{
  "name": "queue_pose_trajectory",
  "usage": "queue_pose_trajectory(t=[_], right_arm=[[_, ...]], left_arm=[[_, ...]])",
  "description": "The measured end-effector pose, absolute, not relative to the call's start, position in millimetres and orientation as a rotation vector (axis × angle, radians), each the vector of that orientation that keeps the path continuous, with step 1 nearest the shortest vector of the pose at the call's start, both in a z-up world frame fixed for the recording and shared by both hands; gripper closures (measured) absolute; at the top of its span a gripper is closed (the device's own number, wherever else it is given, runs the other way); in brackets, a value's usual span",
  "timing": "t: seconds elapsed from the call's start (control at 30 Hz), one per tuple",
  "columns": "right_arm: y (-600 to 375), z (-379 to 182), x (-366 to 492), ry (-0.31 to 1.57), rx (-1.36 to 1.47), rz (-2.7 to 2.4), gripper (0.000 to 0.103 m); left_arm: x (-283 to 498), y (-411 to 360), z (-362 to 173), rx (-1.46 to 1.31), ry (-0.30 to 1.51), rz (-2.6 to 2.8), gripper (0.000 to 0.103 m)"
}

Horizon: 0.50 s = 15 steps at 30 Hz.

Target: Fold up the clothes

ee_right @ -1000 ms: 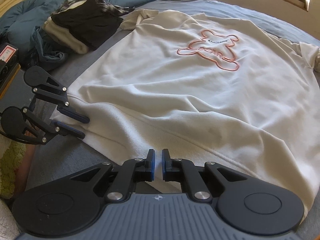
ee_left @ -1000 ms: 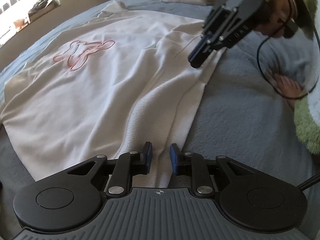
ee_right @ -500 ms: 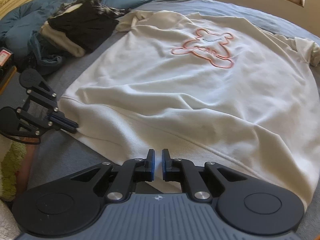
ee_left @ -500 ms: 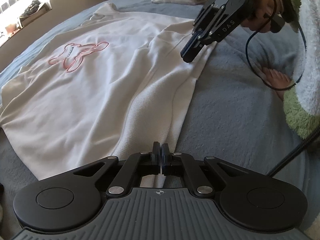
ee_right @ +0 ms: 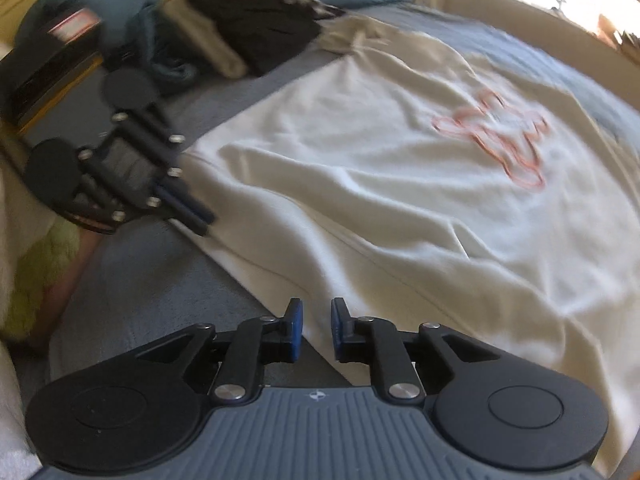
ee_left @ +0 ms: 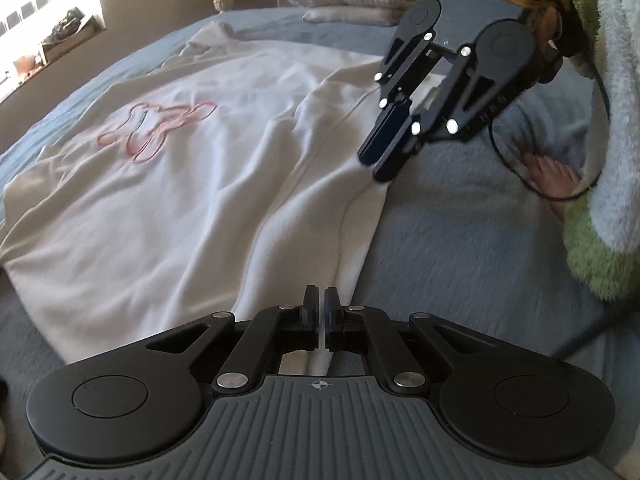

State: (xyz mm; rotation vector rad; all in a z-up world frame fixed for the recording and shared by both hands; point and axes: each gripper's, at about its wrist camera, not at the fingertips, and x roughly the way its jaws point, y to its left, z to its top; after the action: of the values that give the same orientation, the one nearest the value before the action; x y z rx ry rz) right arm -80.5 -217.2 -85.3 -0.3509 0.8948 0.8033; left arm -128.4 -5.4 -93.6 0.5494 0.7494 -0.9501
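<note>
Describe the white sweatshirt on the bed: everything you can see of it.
The white sweatshirt lies spread front up on the grey-blue bed cover, soft and creased, with long wrinkles running across it. A bear shape is outlined in red-pink on the chest. Its bottom edge is a ribbed hem. The left gripper is shut on that hem. The right gripper sits further along the hem, its jaws opening, cloth showing between them but not pinched. A sleeve bunches at the far end.

Sunlit window [ee_left: 36, 12]; grey-blue bed [ee_left: 460, 248]
</note>
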Motion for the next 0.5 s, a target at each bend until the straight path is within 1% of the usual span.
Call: queue_pose_trajectory(t=[0.33, 0.5], right_arm=[[-191.7, -101.6, -80.4, 0.854, -0.561, 0.859, 0.086], [-189.4, -107.2, -75.1, 0.858, -0.579, 0.864, 0.086]], left_arm=[[-120.5, -25.7, -104.1, 0.575, 0.754, -0.954, 0.099], [-118.9, -27.1, -105.4, 0.567, 0.768, -0.946, 0.097]])
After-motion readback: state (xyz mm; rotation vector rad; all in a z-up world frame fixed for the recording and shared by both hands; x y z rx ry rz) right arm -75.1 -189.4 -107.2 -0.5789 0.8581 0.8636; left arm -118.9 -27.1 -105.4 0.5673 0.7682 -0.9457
